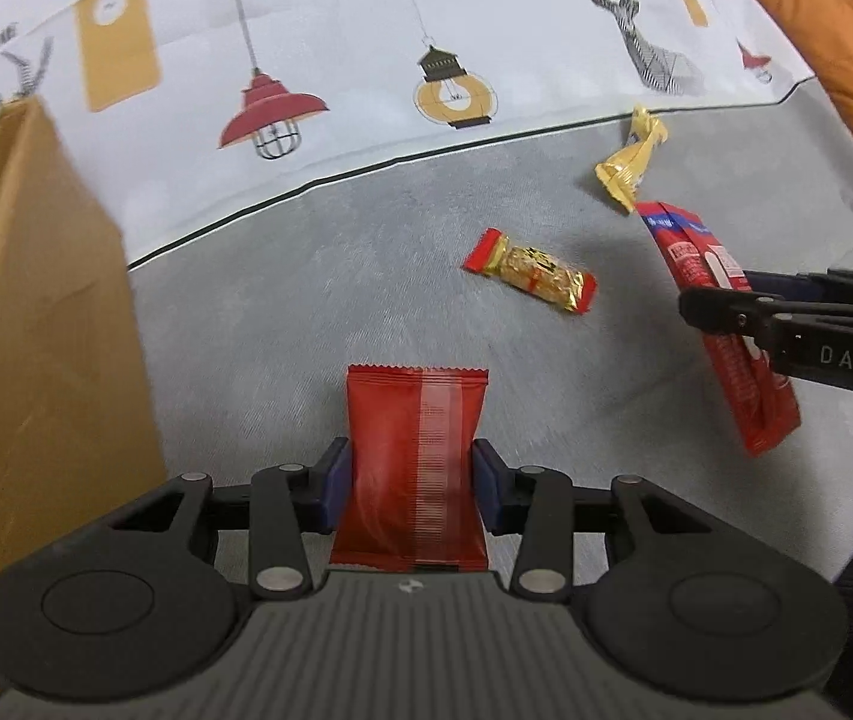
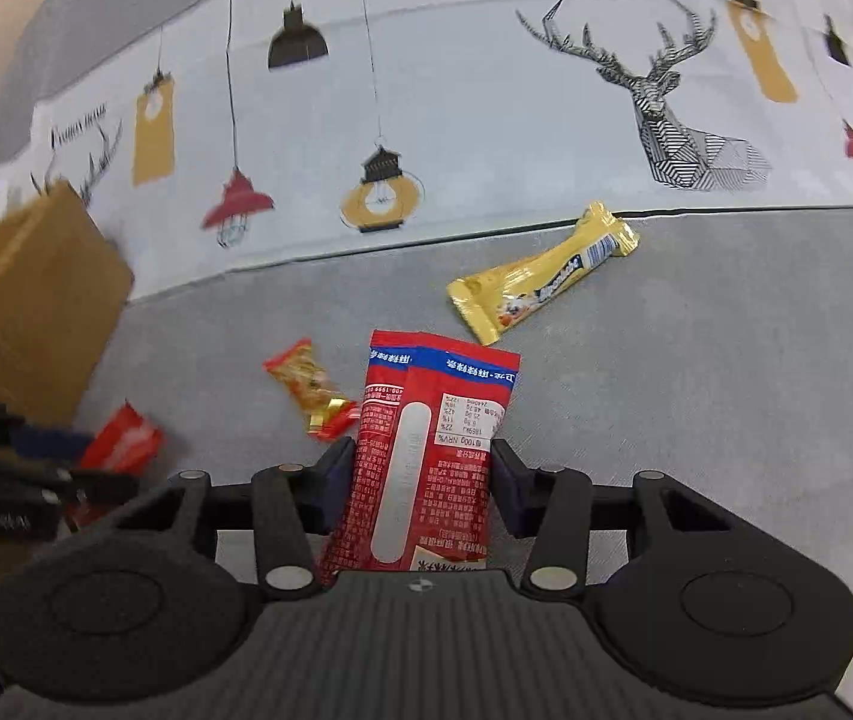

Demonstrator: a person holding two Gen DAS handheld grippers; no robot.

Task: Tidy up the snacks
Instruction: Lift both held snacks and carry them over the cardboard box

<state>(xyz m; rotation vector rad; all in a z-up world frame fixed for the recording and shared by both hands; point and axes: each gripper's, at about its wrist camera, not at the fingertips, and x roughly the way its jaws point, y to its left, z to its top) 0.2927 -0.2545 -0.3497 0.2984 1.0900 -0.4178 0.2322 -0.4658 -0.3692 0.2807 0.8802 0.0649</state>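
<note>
Both sets of blue pads are clamped on packets: the left gripper [image 1: 413, 480] pinches a plain red pouch [image 1: 414, 456], the right gripper [image 2: 420, 489] a long printed red packet [image 2: 426, 450], both lifted above the grey cushion [image 1: 306, 300]. The cardboard box [image 1: 24, 300] stands just left; I'd carry each over its rim before letting go, leaving the gold-red candy [image 1: 531, 271] and yellow bar [image 2: 540, 273] for later.
</note>
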